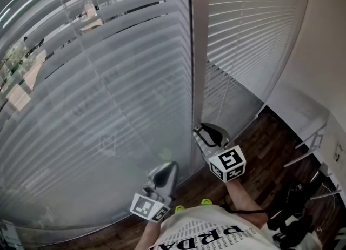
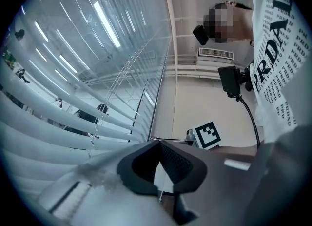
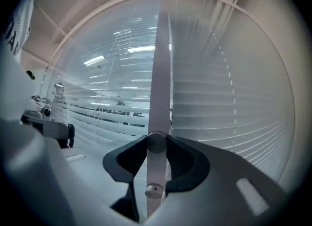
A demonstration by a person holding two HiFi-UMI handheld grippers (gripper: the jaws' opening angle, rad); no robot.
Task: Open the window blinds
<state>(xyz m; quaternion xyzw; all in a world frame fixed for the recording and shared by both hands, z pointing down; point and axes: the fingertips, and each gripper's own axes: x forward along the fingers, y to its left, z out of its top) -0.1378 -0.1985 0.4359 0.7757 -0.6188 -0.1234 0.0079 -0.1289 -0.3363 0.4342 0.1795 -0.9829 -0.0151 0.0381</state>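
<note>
Our right gripper is at the window blinds, right by the white post between the two sets. Its fingers pinch the grey blind wand. Our left gripper is lower, close to the slats. Its fingers are pressed together at the tips.
</note>
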